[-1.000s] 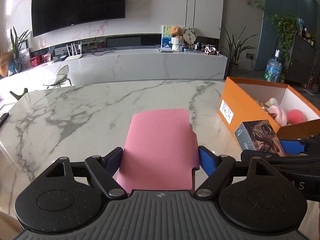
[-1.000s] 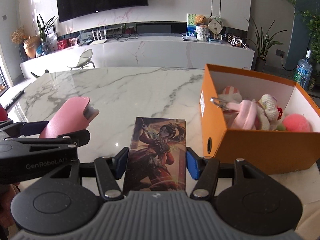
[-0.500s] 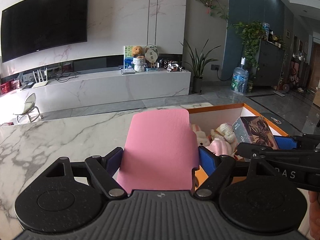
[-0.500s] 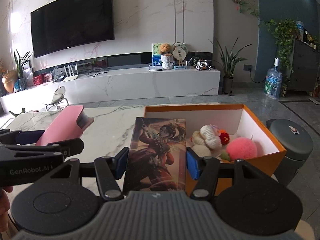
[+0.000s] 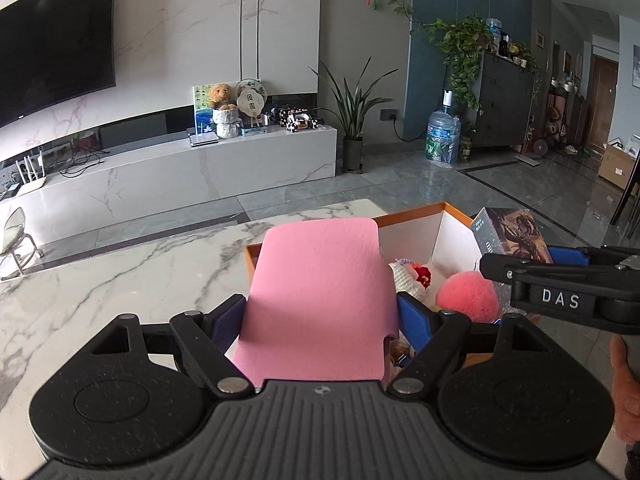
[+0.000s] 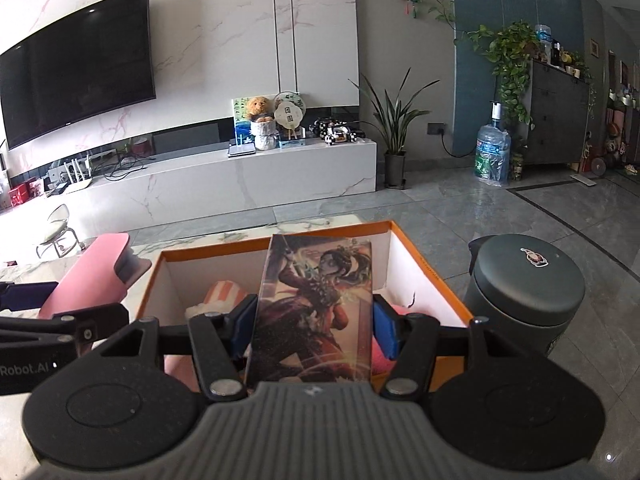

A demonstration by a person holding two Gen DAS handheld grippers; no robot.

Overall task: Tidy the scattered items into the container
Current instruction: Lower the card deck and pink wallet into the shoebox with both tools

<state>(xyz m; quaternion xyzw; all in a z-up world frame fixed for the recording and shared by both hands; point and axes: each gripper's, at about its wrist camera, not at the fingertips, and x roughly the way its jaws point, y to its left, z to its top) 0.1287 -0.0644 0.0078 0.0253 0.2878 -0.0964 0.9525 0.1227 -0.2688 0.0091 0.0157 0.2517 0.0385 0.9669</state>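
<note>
My left gripper (image 5: 320,320) is shut on a flat pink case (image 5: 320,292), held over the near left part of the orange box (image 5: 412,216). My right gripper (image 6: 314,326) is shut on a dark illustrated box (image 6: 316,312), held above the orange box's (image 6: 276,240) open top. In the left wrist view the illustrated box (image 5: 512,236) and the right gripper (image 5: 560,280) hang at the right, over the orange box. Inside lie a pink pom-pom (image 5: 466,292) and a knitted toy (image 5: 412,276). The pink case (image 6: 92,276) shows at the left in the right wrist view.
The orange box stands at the far right end of a white marble table (image 5: 120,280). A dark grey round bin (image 6: 528,292) stands on the floor just right of the box. A hand (image 5: 624,396) shows at the right edge. Beyond are a TV console and grey tiled floor.
Both grippers carried their items rightward and a little up, from over the bare table to above the orange box. Both grips held.
</note>
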